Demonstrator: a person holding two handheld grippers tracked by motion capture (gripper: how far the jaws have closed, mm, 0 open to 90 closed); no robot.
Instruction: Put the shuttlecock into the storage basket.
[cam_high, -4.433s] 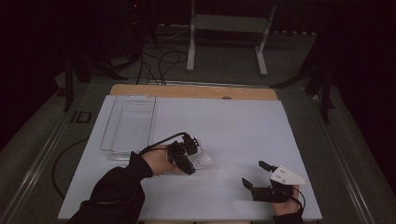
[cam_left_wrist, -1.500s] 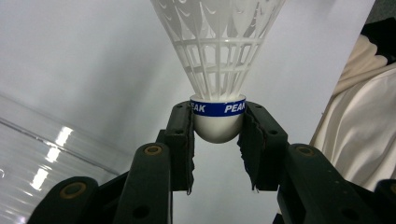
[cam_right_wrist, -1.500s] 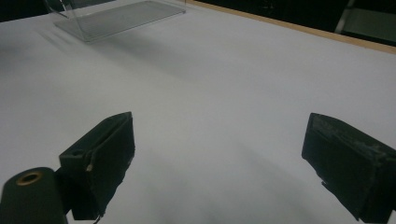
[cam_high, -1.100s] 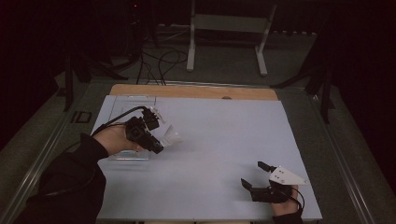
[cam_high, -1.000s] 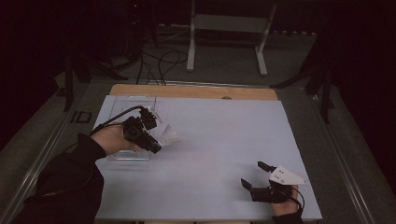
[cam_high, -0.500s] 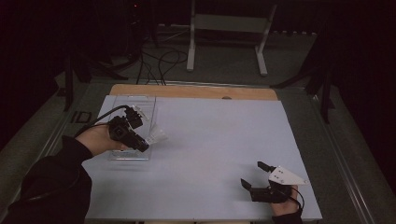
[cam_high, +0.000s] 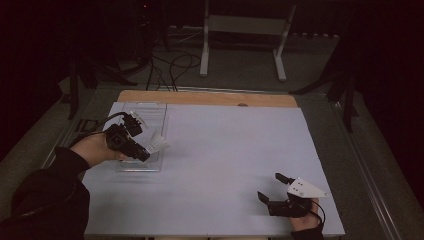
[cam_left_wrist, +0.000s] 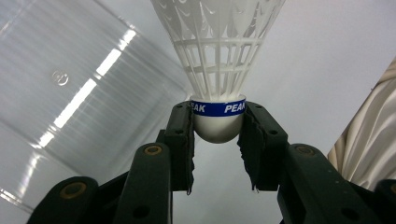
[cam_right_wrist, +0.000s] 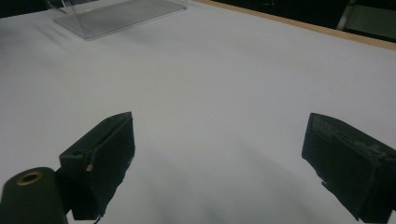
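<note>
A white shuttlecock (cam_left_wrist: 218, 70) with a blue band around its cork base sits between the pads of my left gripper (cam_left_wrist: 216, 135), which is shut on the cork. From the high view the left gripper (cam_high: 149, 150) holds the shuttlecock (cam_high: 158, 143) over the near right part of a clear plastic tray (cam_high: 150, 112). The tray's ribbed floor (cam_left_wrist: 70, 93) lies below the shuttlecock to the left. My right gripper (cam_high: 271, 187) rests near the table's front right, jaws wide apart with nothing between them; its pads (cam_right_wrist: 105, 154) hover over bare white surface.
A white sheet (cam_high: 225, 150) covers the table, with a wooden strip (cam_high: 210, 98) along the far edge. The clear tray (cam_right_wrist: 116, 14) stands at the far left. A metal stand (cam_high: 245, 30) and cables lie on the dark floor beyond.
My left hand has carried the shuttlecock from the table's middle leftward and now holds it over the clear tray. The right gripper has stayed put.
</note>
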